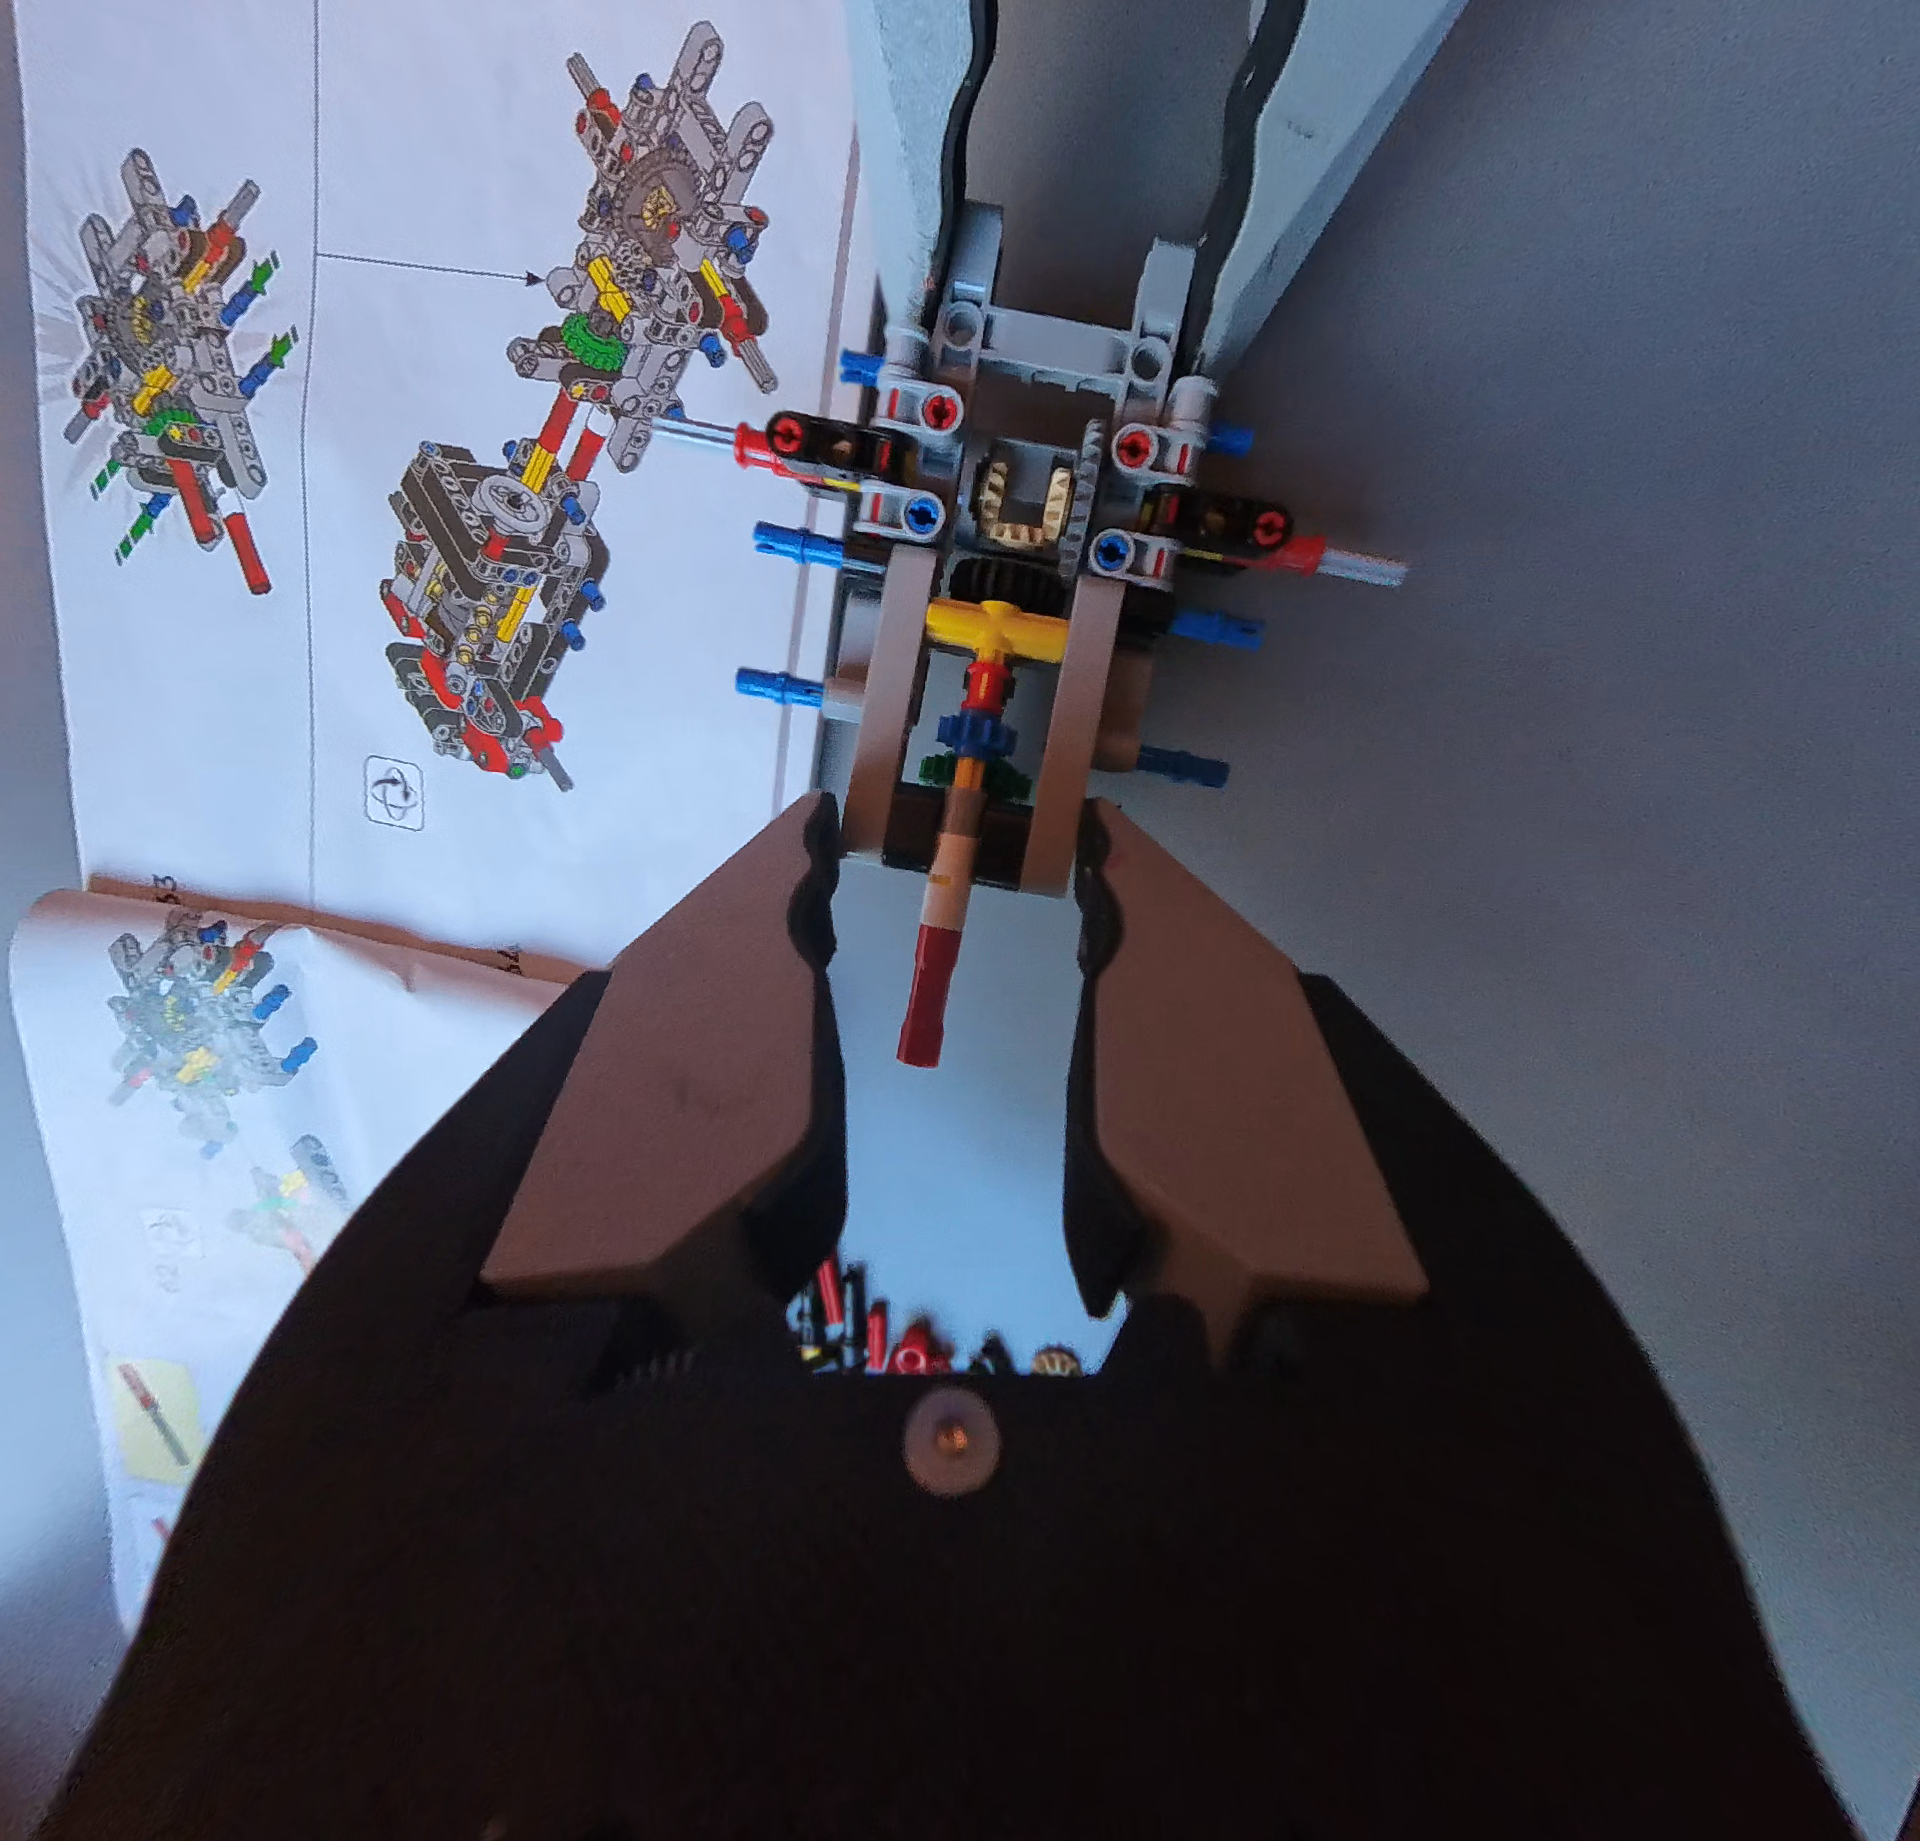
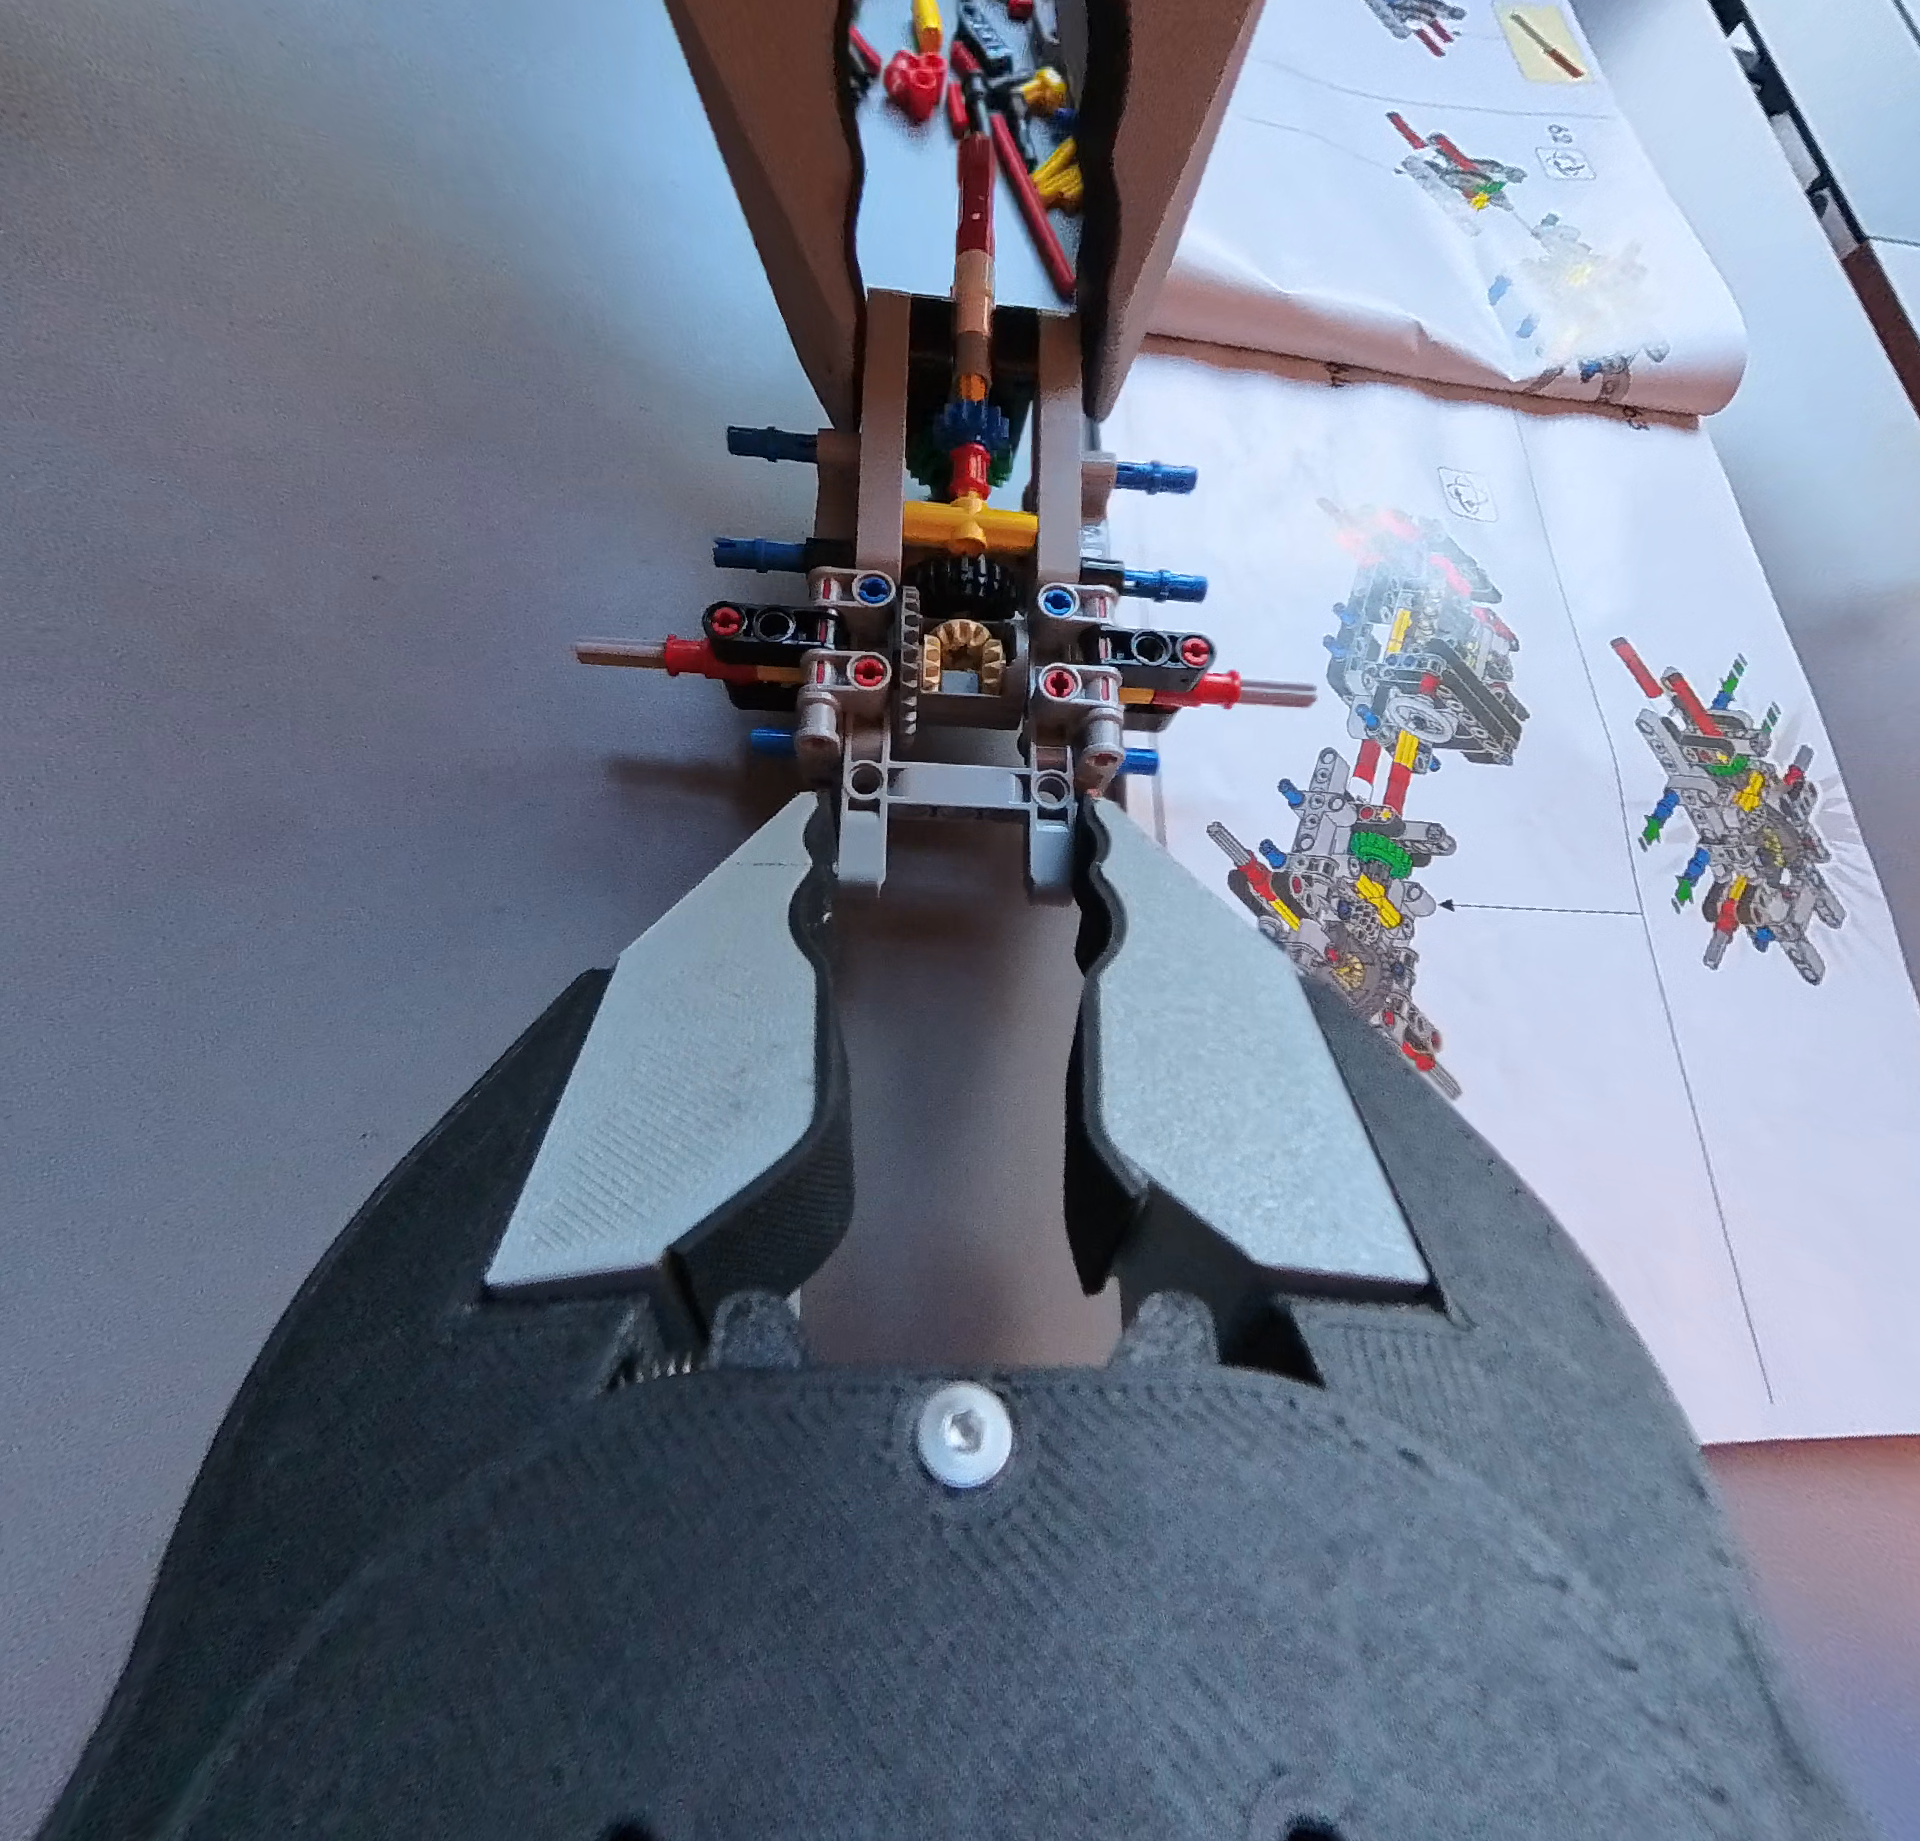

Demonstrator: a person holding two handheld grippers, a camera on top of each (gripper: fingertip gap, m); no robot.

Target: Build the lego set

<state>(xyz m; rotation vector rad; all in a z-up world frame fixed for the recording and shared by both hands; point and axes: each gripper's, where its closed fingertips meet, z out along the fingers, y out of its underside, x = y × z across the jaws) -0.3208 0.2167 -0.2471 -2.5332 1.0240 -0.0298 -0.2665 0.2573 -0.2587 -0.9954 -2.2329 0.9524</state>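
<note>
A toy-brick model [image 1: 1023,544] is being held between two grippers over the grey tabletop [image 1: 1558,856], just beside an open instruction booklet [image 1: 436,648]; whether it is resting on the tabletop or hanging just clear of it cannot be told. The left gripper [image 1: 956,856] is standing at a middling width, its black pads lying against the outer faces of the two tan beams [image 1: 883,711] at one end of the model, with a red axle [image 1: 925,991] sticking out between the fingers. The right gripper [image 2: 956,856], facing it from the opposite end, is clamping the two prongs of the grey frame [image 2: 956,783] at a similar width. Loose pieces [image 2: 966,56] are lying on the tabletop behind the left gripper. The model is probably light and stiff along its beams, but only push-fitted: the blue pins [image 1: 795,544], thin axles and small gears are likely to shift or pop out under side load. The flat, parallel beam and frame faces are offering the safest hold; smooth plastic may be slipping under a light squeeze.
</note>
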